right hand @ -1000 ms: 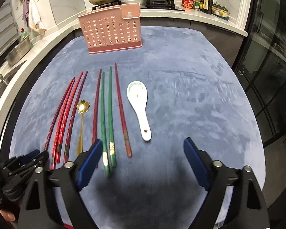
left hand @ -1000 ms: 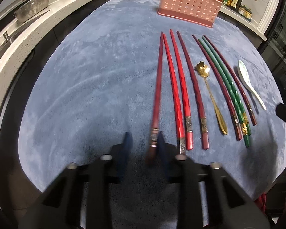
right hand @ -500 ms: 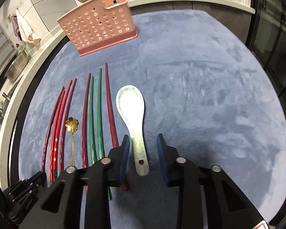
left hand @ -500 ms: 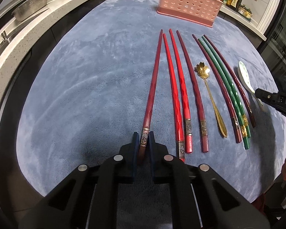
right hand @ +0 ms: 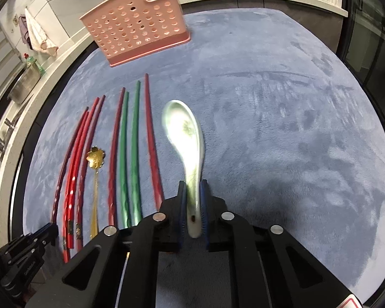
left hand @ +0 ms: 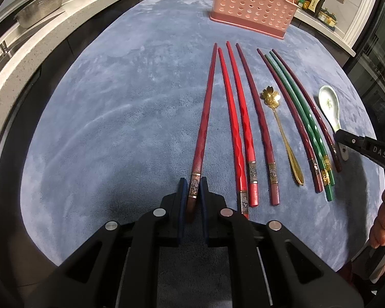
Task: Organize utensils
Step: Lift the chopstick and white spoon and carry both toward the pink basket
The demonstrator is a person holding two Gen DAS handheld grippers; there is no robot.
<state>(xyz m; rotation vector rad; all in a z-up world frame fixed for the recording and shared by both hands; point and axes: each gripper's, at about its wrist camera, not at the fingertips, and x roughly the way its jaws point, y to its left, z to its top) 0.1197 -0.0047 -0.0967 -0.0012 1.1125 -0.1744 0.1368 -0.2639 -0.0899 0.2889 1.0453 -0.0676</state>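
My left gripper point(left hand: 193, 187) is shut on the near end of a dark red chopstick point(left hand: 205, 107), the leftmost of a row on the blue-grey mat point(left hand: 115, 118). Beside it lie several red, maroon and green chopsticks point(left hand: 246, 118), a gold flower spoon point(left hand: 282, 128) and a white ceramic spoon point(left hand: 329, 107). My right gripper point(right hand: 193, 192) is shut on the white ceramic spoon's point(right hand: 186, 138) handle, bowl pointing away. The right gripper also shows in the left wrist view point(left hand: 342, 136). A pink perforated utensil holder point(left hand: 254, 5) point(right hand: 138, 30) stands at the mat's far edge.
A white counter point(left hand: 38, 33) runs along the left with a metal colander point(left hand: 41, 10). Bottles point(left hand: 313, 0) stand on the far right counter. Dark glass doors point(right hand: 367, 38) are at the right. My left gripper shows at the lower left of the right wrist view point(right hand: 48, 229).
My left gripper closed on the leftmost chopstick's end. My right gripper moved in and closed on the ceramic spoon's handle; the spoon now looks slightly blurred and lifted.
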